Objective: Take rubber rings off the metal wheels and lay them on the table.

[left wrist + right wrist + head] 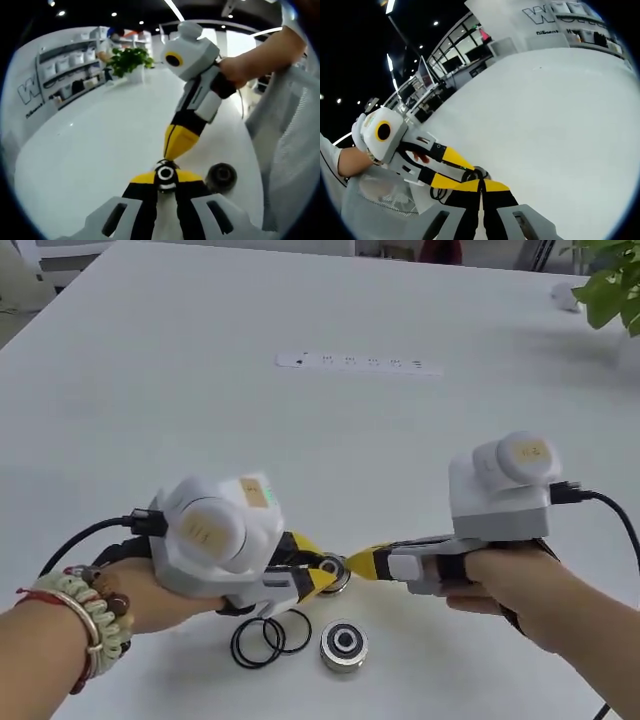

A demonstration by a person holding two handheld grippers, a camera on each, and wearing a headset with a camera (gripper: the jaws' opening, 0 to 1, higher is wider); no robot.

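— White desk under the work, a long white power strip lying at its far side, a green leafy plant at the far right corner. Where is the work item?

— The left tongs are closed on a small round silver metal wheel with a dark centre. That wheel sits low over the desk near its front edge. Whether it touches the surface cannot be told.

— State of the right tongs?

— The right tongs are drawn together to a point, with the yellow tips touching or just beside that wheel. Whether a ring is pinched between them cannot be told.

— How far along is the task?

— Partly done, by judgement. Thin black rubber rings, at least two and overlapping, lie flat on the desk just below the left tongs. A second metal wheel, with a silver rim and dark hub, lies flat just beside them and appears bare. The clamped wheel is probably the item in hand. Any ring on it is not yet laid down with the others.

— How does the clamped wheel look?

— In the left gripper view it is round, with a pale ring around a dark hub facing the camera. The dark band at its edge may be rubber, but it is too small to confirm.
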